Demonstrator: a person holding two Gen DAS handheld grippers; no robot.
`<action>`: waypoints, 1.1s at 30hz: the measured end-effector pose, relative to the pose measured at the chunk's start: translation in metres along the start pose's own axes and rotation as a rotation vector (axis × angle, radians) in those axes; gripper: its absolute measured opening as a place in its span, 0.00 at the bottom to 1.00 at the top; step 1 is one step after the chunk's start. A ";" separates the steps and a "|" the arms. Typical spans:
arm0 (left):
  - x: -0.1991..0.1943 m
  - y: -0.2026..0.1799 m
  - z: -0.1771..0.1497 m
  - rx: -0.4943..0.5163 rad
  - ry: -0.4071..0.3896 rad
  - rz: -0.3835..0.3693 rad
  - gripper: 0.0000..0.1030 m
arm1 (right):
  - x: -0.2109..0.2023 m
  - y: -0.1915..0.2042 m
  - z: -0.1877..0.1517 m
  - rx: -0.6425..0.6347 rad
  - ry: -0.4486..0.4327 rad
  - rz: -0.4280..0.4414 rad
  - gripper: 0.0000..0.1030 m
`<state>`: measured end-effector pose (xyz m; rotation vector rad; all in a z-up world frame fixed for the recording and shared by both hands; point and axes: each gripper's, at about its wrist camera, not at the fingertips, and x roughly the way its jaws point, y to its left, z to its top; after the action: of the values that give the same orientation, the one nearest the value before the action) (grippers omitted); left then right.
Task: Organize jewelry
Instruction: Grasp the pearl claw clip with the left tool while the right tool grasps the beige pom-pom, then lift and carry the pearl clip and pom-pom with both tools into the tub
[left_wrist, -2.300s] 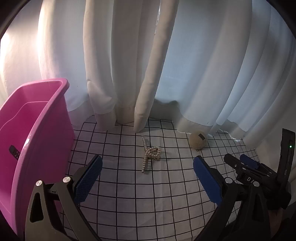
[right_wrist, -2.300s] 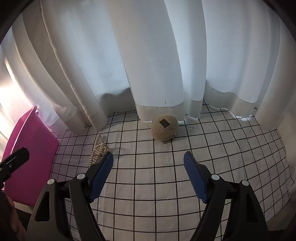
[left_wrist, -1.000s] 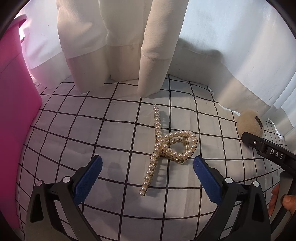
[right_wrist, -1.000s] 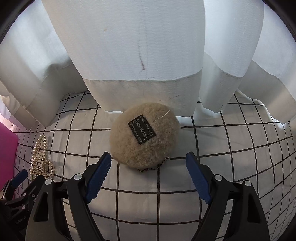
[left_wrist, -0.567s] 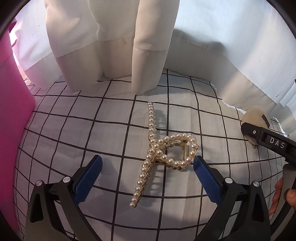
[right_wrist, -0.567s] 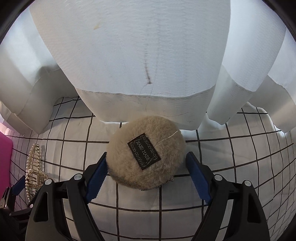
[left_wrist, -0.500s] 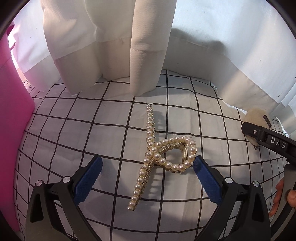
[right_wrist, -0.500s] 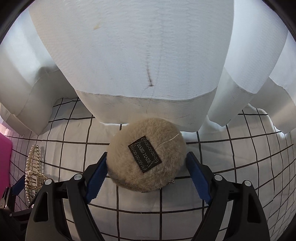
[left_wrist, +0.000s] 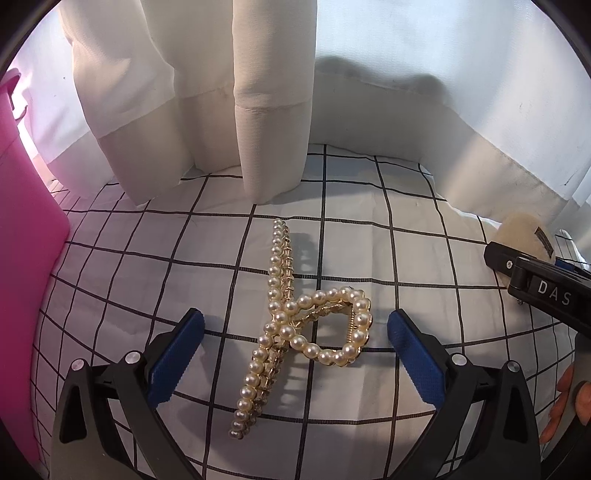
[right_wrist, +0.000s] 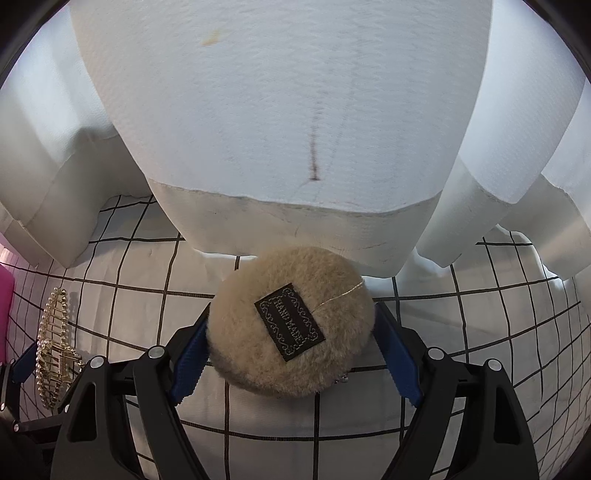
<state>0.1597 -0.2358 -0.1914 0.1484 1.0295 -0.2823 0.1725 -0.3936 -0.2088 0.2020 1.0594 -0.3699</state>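
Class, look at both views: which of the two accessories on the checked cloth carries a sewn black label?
The round fluffy beige piece, between the right tongs; the pearl hair claw has none.

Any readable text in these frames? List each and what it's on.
"HAND MADE": black woven label on the tan fluffy puff, right wrist view.
"DAS": white letters on the black body of the right gripper, left wrist view.
The same label seen edge-on in the left wrist view: too small to read.
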 end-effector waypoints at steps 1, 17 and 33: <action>0.000 -0.001 0.001 0.001 0.002 -0.003 0.95 | 0.000 0.001 -0.003 -0.006 -0.005 -0.004 0.76; -0.028 0.004 -0.018 0.013 -0.015 -0.105 0.42 | -0.030 -0.014 -0.039 0.011 -0.057 0.028 0.57; -0.073 0.041 -0.035 -0.028 -0.043 -0.152 0.38 | -0.090 -0.020 -0.079 0.019 -0.126 0.068 0.56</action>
<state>0.1085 -0.1760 -0.1471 0.0388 1.0031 -0.4070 0.0614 -0.3673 -0.1673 0.2277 0.9227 -0.3275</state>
